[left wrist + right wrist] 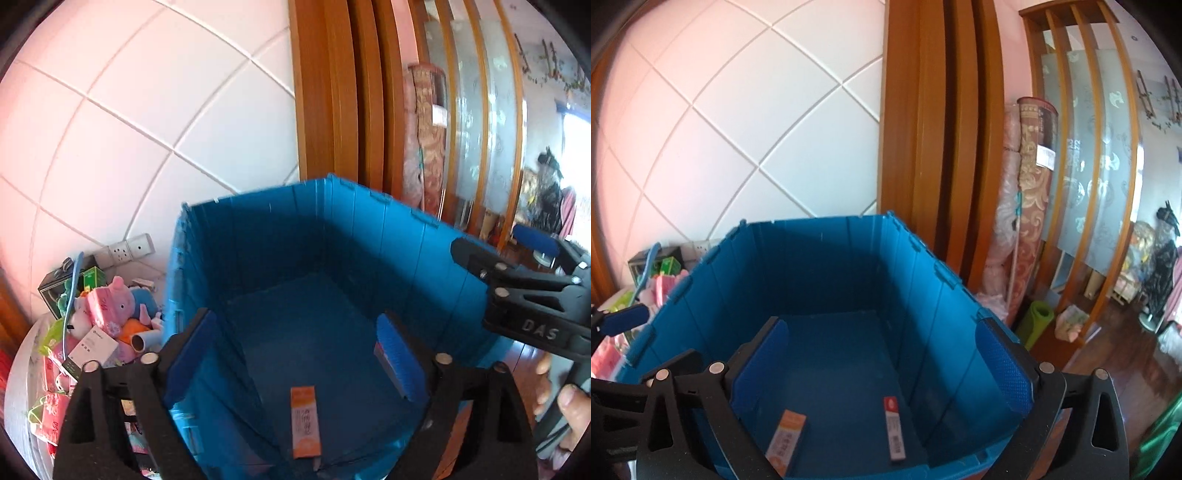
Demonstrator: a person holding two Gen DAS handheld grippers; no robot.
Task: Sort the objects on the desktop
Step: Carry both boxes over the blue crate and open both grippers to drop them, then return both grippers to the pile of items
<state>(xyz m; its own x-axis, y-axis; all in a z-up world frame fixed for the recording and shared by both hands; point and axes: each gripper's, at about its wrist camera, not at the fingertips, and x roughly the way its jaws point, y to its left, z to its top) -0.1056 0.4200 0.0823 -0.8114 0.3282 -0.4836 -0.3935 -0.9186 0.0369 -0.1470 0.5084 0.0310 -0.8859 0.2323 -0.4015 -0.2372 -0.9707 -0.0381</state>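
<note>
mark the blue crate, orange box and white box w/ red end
blue crate [827, 266]: right wrist view, far inner wall.
orange box [786, 441]: right wrist view, top face.
white box with red end [894, 428]: right wrist view, top face.

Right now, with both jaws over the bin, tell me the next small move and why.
Probably swing the left gripper back toward the pile beside the bin. Both grippers stand open and empty, the right gripper too, and two boxes, orange and white, already lie inside.

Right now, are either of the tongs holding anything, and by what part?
Nothing is held. The left tongs and right tongs both stand open over the blue crate; two small boxes lie on its floor.
</note>
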